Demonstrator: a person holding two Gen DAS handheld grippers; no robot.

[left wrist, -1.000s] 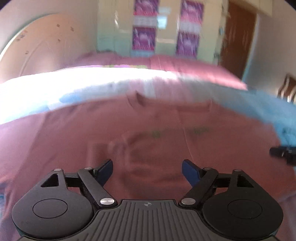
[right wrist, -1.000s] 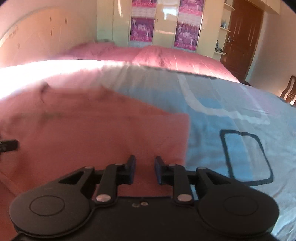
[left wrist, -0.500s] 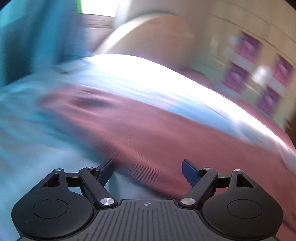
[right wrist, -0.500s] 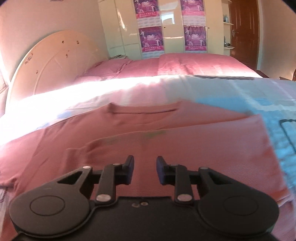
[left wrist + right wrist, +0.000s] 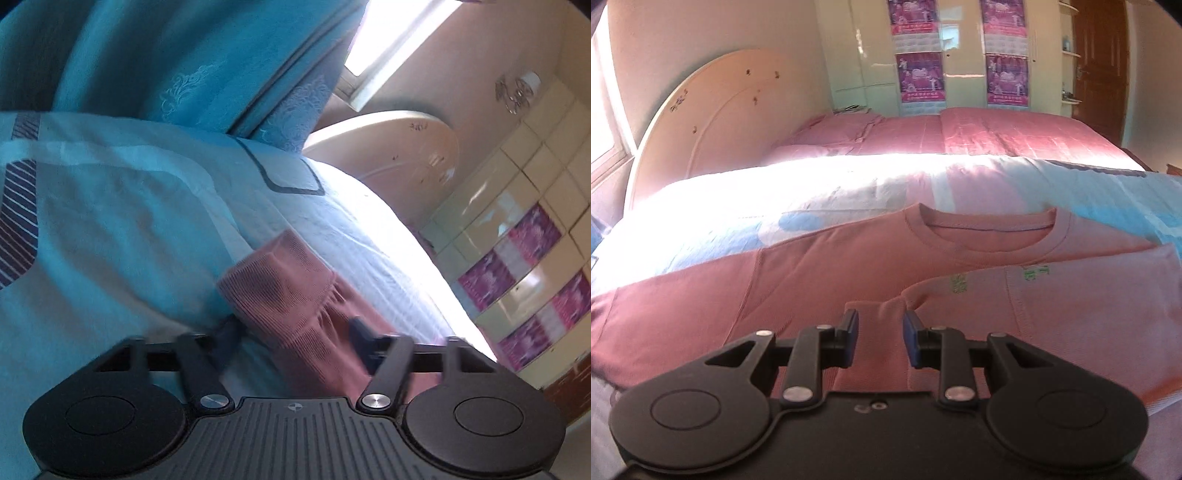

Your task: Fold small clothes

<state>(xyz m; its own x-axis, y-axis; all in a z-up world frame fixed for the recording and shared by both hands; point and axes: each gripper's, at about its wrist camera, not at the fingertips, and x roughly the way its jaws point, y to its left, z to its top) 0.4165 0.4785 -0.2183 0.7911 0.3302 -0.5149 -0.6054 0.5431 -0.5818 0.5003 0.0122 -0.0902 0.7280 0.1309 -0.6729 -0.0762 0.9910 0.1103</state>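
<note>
Clearly, in the left wrist view, the left gripper point(image 5: 293, 334) had its fingers spread wide, one on each side of a ribbed sleeve cuff point(image 5: 275, 284) of the pink sweatshirt point(image 5: 332, 354). The cuff lay between them, reaching toward 12 o'clock, and neither finger pressed on it. Beneath it was the light blue bedsheet point(image 5: 110, 221), with a striped dark patch at 9 o'clock. A teal curtain point(image 5: 177, 59) hung at 11 o'clock, a bright window point(image 5: 391, 37) at 1 o'clock, and the cream headboard point(image 5: 402, 147) at 2 o'clock. Motion blur softened the finger edges in this view.

In the right wrist view, the right gripper point(image 5: 880, 341) showed a narrow gap, its blue-padded fingers point(image 5: 852, 332) standing either side of a bunched fold of the sweatshirt point(image 5: 831, 273); whether the pads actually pinched the cloth could not be told. The garment lay spread flat on the bedsheet point(image 5: 746, 206), one sleeve running out toward 9 o'clock, the round collar point(image 5: 982, 230) at 1 o'clock, and another part folded across the body at 3 o'clock, paler and bearing small green marks. The headboard point(image 5: 720, 122) stood at 10 o'clock, a pink bedcover point(image 5: 960, 133) at 12 o'clock, and a brown door point(image 5: 1102, 66) at 2 o'clock.
</note>
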